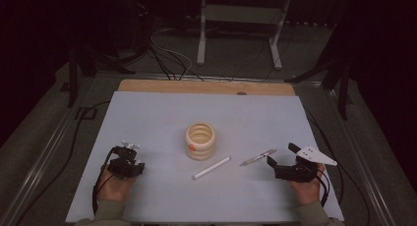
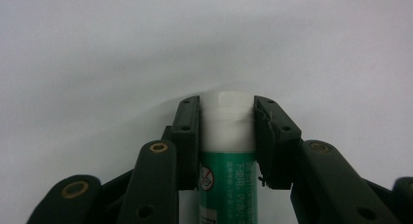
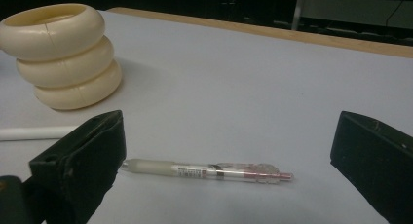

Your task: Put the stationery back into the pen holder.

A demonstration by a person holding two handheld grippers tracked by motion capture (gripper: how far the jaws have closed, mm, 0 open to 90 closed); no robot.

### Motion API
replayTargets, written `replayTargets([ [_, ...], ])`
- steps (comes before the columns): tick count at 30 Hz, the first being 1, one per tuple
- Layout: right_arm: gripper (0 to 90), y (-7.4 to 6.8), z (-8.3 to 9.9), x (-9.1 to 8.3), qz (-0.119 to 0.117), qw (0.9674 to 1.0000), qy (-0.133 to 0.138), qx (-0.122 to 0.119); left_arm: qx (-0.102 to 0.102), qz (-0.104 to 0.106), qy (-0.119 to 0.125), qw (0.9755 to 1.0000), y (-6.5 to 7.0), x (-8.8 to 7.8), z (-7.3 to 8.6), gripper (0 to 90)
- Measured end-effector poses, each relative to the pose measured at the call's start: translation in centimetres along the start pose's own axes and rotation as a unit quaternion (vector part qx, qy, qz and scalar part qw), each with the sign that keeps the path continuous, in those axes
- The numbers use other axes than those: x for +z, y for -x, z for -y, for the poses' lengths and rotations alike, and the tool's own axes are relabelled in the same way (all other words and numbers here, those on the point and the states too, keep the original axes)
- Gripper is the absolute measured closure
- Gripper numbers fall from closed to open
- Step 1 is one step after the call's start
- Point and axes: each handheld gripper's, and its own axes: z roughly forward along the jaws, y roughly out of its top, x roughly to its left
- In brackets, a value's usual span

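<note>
A: Left gripper (image 2: 226, 107) first: clamped or loose?

B: Clamped. Pads pressed on either side of a green glue stick (image 2: 226, 177), right at the white cap end. Gripped near the tip, probably to leave the body free for lowering end-first into something.

A: Where, measured from the ringed holder (image 1: 200, 150)?

B: Left of the holder and nearer the person, well apart from it, low over the white mat (image 1: 162, 113). Cannot tell whether lifted clear or resting there.

A: And the right gripper (image 3: 229, 131)?

B: Spread wide, nothing between the pads. Aimed at the clear pen (image 3: 209, 171), lying flat to the right of the holder and a little nearer the person. Seemingly lined up to straddle the barrel crosswise, hence the wide spread.

A: Anything else?

B: A white stick (image 1: 211, 168), flat on the mat, just on the person's side of the holder, between the two grippers. Holder itself upright, mouth open upward, likely the destination for all three.
</note>
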Motion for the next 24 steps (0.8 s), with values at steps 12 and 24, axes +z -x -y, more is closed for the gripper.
replayTargets([
  [12,0.3,0.0,0.0,0.0,0.0,1.0,0.0,0.0,0.016,0.046,0.07,0.9964,0.3,-1.7,-1.5,66.2],
  [24,0.3,0.0,0.0,0.0,0.0,1.0,0.0,0.0,0.028,0.085,0.112,0.9897,0.7,-2.8,-2.8,66.2],
])
